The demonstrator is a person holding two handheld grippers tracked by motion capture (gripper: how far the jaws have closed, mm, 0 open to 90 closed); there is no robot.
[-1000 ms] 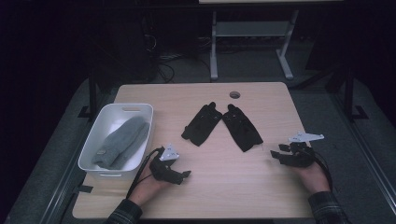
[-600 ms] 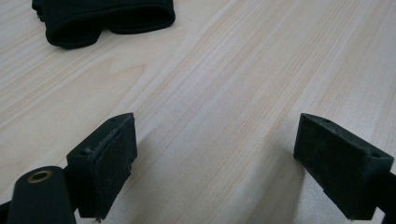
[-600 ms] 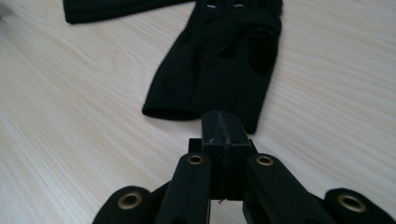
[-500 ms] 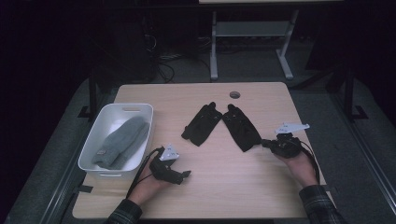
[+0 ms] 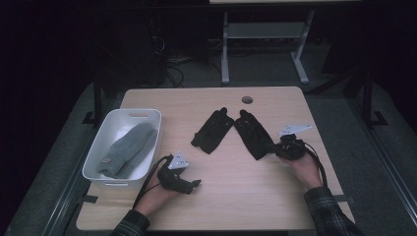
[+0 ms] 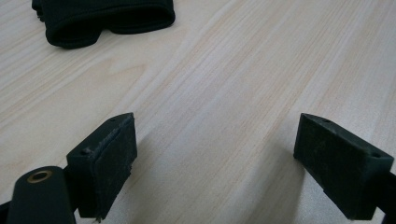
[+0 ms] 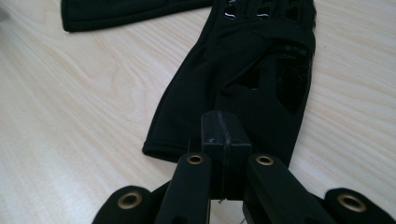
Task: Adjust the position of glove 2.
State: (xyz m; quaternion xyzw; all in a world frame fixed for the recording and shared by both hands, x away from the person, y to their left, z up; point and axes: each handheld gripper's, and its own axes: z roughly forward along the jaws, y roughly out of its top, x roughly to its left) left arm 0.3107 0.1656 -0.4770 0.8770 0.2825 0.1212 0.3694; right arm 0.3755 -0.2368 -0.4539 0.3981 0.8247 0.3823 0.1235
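While pressed together, right claw (image 7: pixel 223 140) over glove (image 7: pixel 243 74).

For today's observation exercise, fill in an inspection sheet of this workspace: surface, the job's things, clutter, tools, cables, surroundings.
Surface: light wooden table, with a round hole near its far edge.
Job's things: two black gloves lying flat mid-table, fingers pointing away; left glove, right glove.
Clutter: white bin at the table's left, holding grey gloves.
Tools: left tool open over bare wood; right tool has its jaws shut, at the right glove's cuff. Whether cloth is pinched cannot be told.
Cables: one trails from each tool toward the person; loose cables on the floor beyond.
Surroundings: dark room, grey floor, a pale metal stand behind the table.
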